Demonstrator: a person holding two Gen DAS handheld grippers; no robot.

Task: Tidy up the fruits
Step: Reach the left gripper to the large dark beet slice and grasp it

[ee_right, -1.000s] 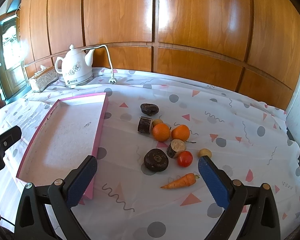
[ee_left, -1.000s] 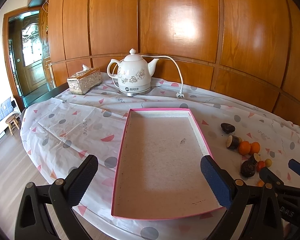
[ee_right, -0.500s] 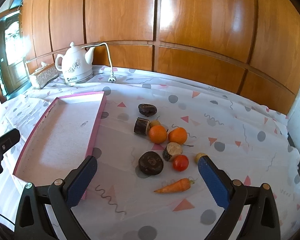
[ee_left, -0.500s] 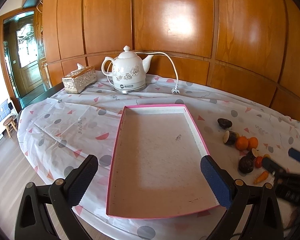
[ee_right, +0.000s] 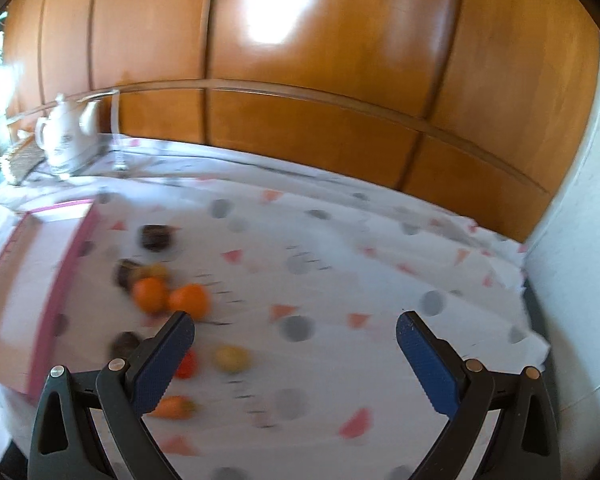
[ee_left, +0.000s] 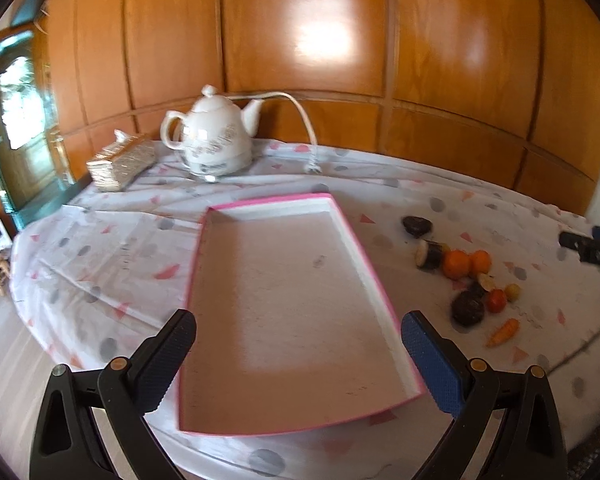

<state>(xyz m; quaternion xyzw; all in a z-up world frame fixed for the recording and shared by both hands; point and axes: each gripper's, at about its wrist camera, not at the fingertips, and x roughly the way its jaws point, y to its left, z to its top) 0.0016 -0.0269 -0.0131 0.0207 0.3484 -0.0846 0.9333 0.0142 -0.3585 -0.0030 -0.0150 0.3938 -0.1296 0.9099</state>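
Right wrist view motion-blurred, fruits (ee_right: 168, 300) smeared; both tools (ee_right: 294, 334) (ee_left: 298, 332) spread apart, empty.

Two oranges (ee_left: 466, 263), one carrot (ee_left: 503, 332), one tray (ee_left: 216, 264)

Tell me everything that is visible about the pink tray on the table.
The pink tray is a shallow rectangle with a thin pink rim, white inner walls and a pale, faintly speckled floor. Nothing lies in it. It rests flat on the patterned tablecloth, its long side pointing towards the white kettle. The fruits lie apart, to its right.
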